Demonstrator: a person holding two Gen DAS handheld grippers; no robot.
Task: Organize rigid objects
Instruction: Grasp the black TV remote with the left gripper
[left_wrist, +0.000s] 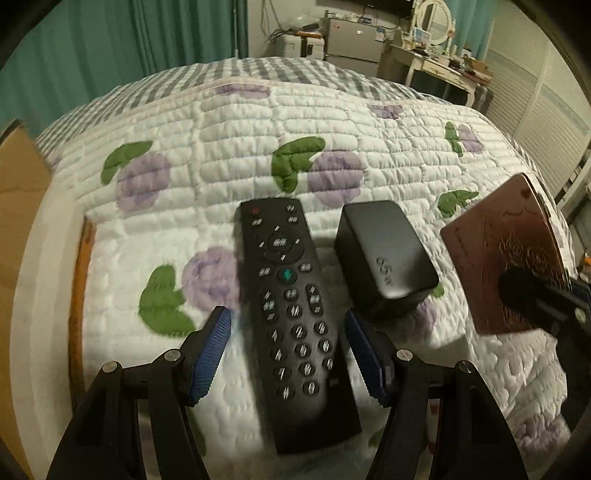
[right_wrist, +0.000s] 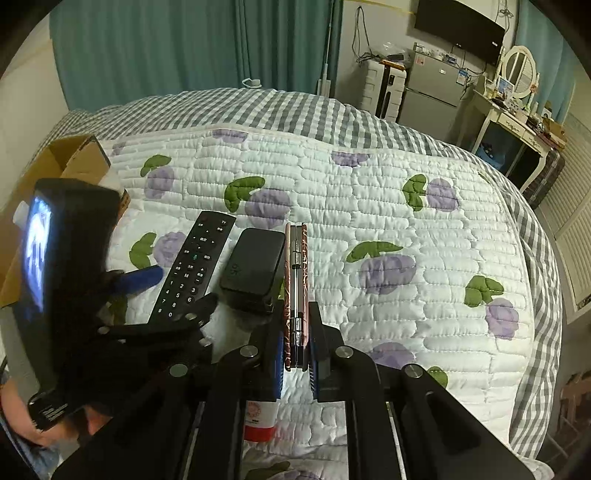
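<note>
Left gripper (left_wrist: 288, 354) hangs with its blue pads apart on either side of the black remote (left_wrist: 291, 314), not pressing it; the remote lies on the quilt (left_wrist: 221, 122) just beside a black charger (left_wrist: 384, 258). Right gripper (right_wrist: 297, 369) is clamped on a pink folding case (right_wrist: 295, 280), held on edge above the quilt. Only the right view shows the cardboard box (right_wrist: 70, 158) at the bed's left edge and a red-and-white bottle (right_wrist: 260, 419) below the fingers. Beyond the bed stand a fridge (right_wrist: 430, 88) and a dressing table (right_wrist: 517, 122).
</note>
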